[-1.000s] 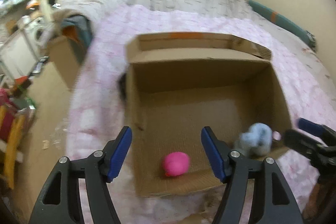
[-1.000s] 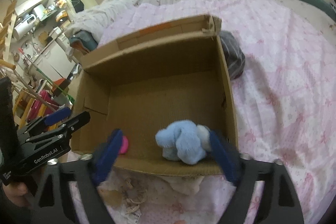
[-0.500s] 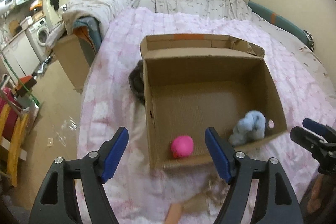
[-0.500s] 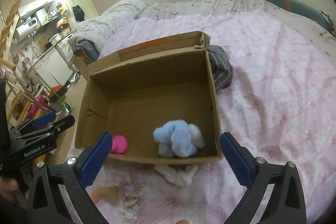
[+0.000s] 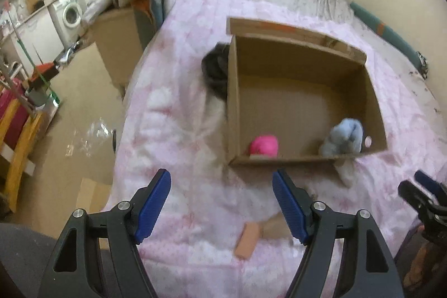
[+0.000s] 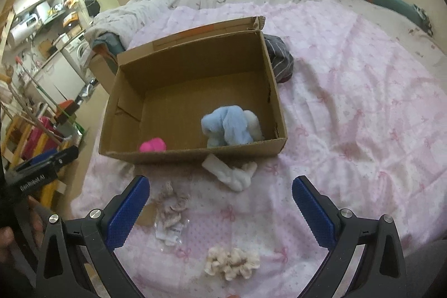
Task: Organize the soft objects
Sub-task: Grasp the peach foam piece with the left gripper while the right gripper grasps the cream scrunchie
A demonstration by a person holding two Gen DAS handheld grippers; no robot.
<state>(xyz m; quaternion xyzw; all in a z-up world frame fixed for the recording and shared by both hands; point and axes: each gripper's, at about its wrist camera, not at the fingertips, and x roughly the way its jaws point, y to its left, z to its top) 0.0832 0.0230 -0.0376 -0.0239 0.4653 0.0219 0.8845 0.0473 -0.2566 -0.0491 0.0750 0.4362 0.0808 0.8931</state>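
Soft objects: pink ball [image 6: 153,145] and blue plush [image 6: 229,126] already sit in the cardboard box [image 6: 192,155], ahead of both tools on the bed [image 6: 363,108]. Left tool [image 5: 222,203] open, nothing between its blue pads, hovering short of the box's near wall; peach block [image 5: 247,240] lies just below and between its fingers. Ahead-left of the right tool: crumpled beige scrap with a clear wrapper [image 6: 171,210]. Right tool [image 6: 220,210] open wide, empty. Straight ahead of it, touching the box's near wall, the white sock bundle [image 6: 233,172]; closest in, between the fingers, the cream scrunchie [image 6: 232,263]. Dark striped cloth [image 6: 279,60] sits beyond the box's right wall.

Step in hand, as I judge: pick the next loose item. Scrunchie looks like the easiest target — drop the right tool straight down, straddle the ring across its narrow side, close gently, since it will squash and may snag the bedspread.

Orientation: scrunchie's long axis runs left-right across the tool's opening, so rotating the tool a little would help. Sock bundle's long axis runs diagonally, upper-left to lower-right, its folded end toward the box.
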